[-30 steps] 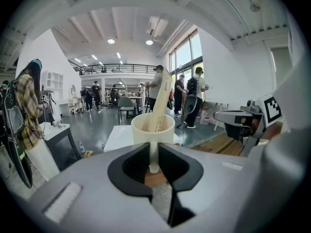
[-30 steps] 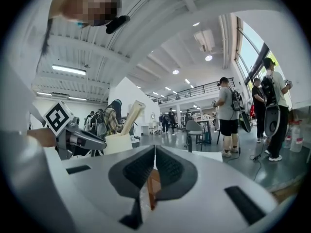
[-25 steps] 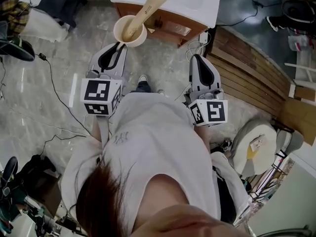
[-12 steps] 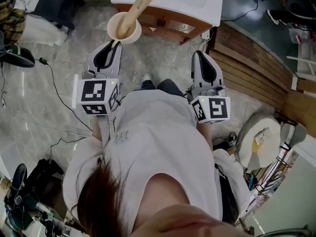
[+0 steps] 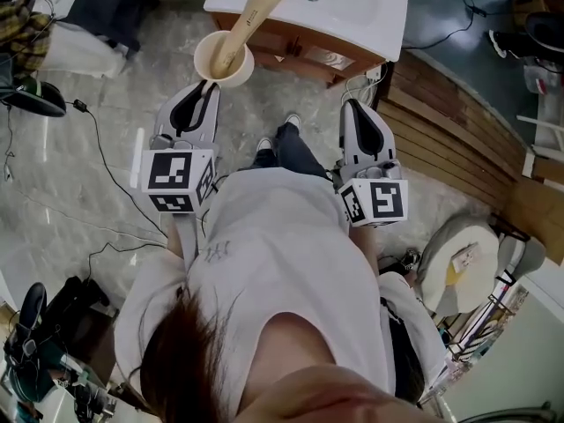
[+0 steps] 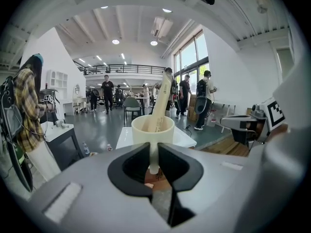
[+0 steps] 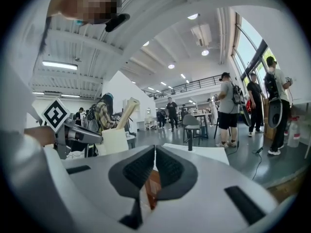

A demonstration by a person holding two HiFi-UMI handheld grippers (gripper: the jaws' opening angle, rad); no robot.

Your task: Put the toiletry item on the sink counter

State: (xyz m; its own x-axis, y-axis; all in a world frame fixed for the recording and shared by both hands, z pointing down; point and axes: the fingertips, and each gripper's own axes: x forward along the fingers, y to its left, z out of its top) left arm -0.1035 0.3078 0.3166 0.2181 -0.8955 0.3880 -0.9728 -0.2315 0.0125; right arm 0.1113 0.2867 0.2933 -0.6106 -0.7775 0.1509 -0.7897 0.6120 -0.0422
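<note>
Upper centre, we see left gripper (image 5: 210, 83) jaws pinching the thin tab of a smooth cream round cup (image 5: 224, 58) holding a flat tan tube (image 5: 250, 19), near the glossy white worktop (image 5: 357, 9). Right gripper (image 5: 357, 106) jaws are pressed together, empty.

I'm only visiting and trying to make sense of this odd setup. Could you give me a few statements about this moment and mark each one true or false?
1. The left gripper grips the cup by its handle. True.
2. The cup is empty. False: a long pale tube leans in it, sticking out over the rim.
3. The cup already stands on the sink counter. False: it is held in the air, short of the counter's near edge.
4. The right gripper carries nothing, and its jaws are together. True.
5. The sink counter has a dark top. False: the top is white and sits on a wooden cabinet.
</note>
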